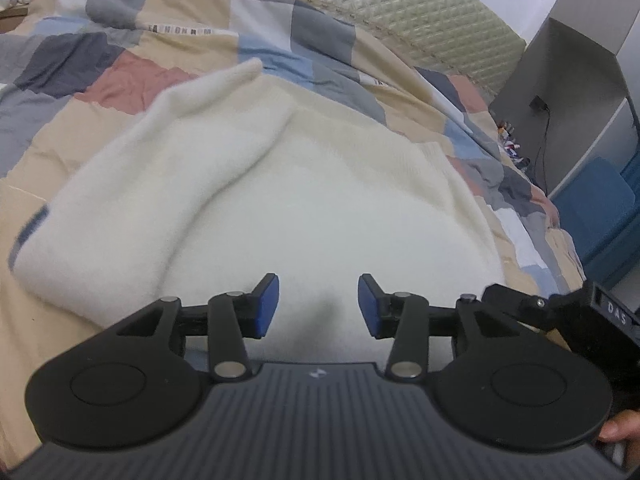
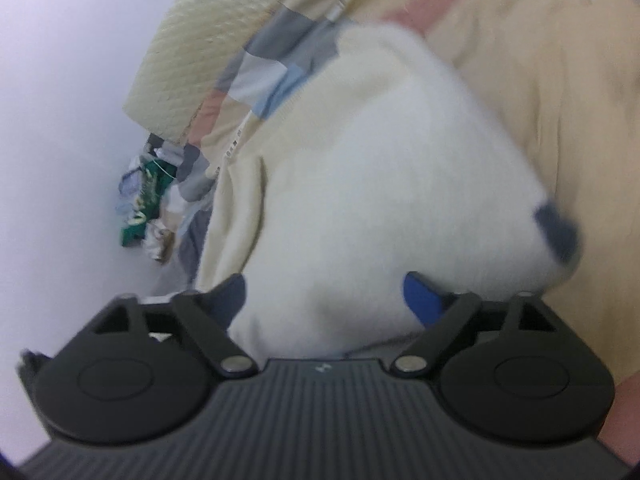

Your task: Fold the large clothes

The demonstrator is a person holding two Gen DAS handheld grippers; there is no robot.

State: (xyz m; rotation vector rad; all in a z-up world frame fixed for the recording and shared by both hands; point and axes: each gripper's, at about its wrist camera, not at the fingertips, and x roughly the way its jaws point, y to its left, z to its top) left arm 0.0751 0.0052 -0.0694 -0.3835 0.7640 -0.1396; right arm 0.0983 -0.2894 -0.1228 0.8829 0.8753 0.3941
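A fluffy cream-white sweater [image 1: 280, 200] lies spread on a patchwork quilt [image 1: 120, 68]. One sleeve [image 1: 160, 184] is folded across its body, and a dark blue cuff [image 1: 30, 232] shows at the left edge. My left gripper [image 1: 318, 300] hovers low over the sweater's near part, open, with only fabric below the blue pads. In the blurred right wrist view the sweater [image 2: 380, 180] bulges up close, its dark cuff [image 2: 558, 230] at the right. My right gripper [image 2: 326, 296] is open wide, the sweater's near edge lying between its fingers without being pinched.
A quilted beige headboard [image 1: 400, 8] stands behind the bed. A grey cabinet [image 1: 580, 60] and a blue seat [image 1: 592, 208] are to the right. A black tool housing [image 1: 592, 320] sits close by my left gripper. Green and white clothes [image 2: 146, 200] are piled against the wall.
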